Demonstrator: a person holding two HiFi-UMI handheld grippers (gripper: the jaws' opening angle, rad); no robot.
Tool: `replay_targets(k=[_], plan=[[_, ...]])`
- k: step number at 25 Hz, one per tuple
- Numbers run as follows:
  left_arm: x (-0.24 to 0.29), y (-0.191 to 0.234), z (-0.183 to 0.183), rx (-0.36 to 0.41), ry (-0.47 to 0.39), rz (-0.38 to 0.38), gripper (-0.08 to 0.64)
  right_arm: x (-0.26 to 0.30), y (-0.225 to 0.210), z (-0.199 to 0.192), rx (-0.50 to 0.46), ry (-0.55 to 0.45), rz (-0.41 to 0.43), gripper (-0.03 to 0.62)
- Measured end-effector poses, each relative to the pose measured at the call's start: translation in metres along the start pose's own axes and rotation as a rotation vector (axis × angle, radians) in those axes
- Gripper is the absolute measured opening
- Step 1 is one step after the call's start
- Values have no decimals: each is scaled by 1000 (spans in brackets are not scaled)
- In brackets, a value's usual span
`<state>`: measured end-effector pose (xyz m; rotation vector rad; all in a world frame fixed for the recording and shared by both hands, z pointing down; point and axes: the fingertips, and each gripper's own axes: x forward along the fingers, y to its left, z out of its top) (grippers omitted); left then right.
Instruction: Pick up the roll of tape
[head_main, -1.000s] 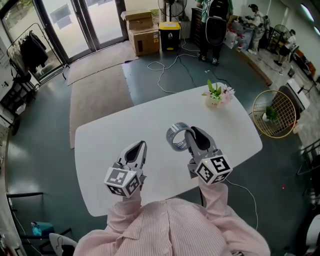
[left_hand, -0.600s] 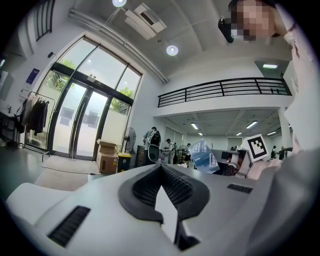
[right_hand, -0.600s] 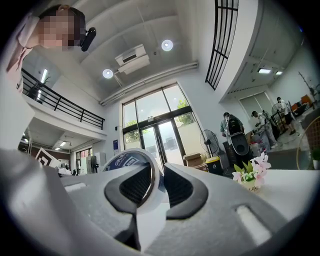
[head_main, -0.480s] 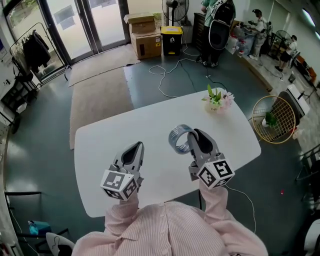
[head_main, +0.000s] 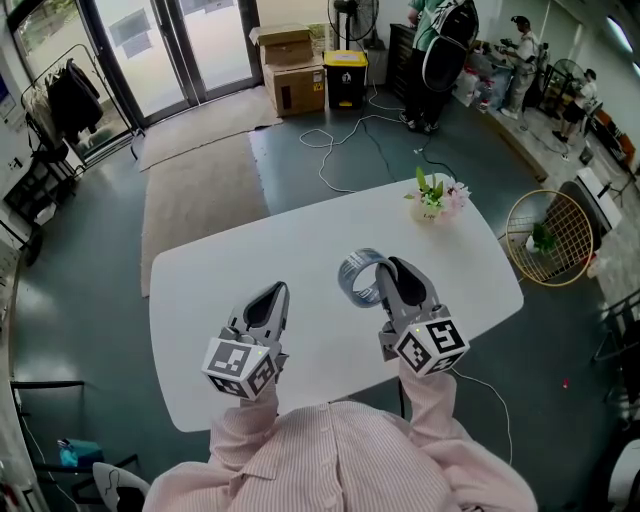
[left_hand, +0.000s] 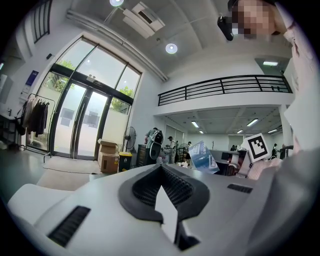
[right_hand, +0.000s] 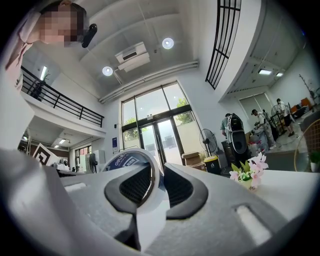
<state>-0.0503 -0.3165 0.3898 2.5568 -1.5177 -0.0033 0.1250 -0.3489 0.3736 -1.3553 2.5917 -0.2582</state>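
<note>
Seen from the head view, both grippers are out over the white table (head_main: 230, 265). The left gripper (head_main: 277, 292) is nearer the front edge, and the right gripper (head_main: 390, 268) is beside it with its tips at the roll of tape (head_main: 356, 272). That view does not settle how the roll is held, but the right gripper view does. There the right gripper (right_hand: 157, 167) is clamped on the wall of the roll of tape (right_hand: 124, 161), which stands on edge between the pads with blue print showing. No view makes plain whether the roll is clear of the tabletop. The left gripper view shows the left gripper (left_hand: 161, 169) with its pads met at the tip and nothing between them. Off to its right it also catches the roll (left_hand: 202, 156) from the side. A small pot of flowers (head_main: 432, 197) sits at the table's far end, well apart from the roll.
</note>
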Motion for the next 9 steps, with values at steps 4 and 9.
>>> replay_targets(k=[4, 9], plan=[[2, -3, -3, 21, 23, 0, 2, 0, -1, 0, -3, 4, -1, 84], [6, -8, -5, 28, 33, -5, 2, -1, -6, -1, 1, 10, -8, 84]])
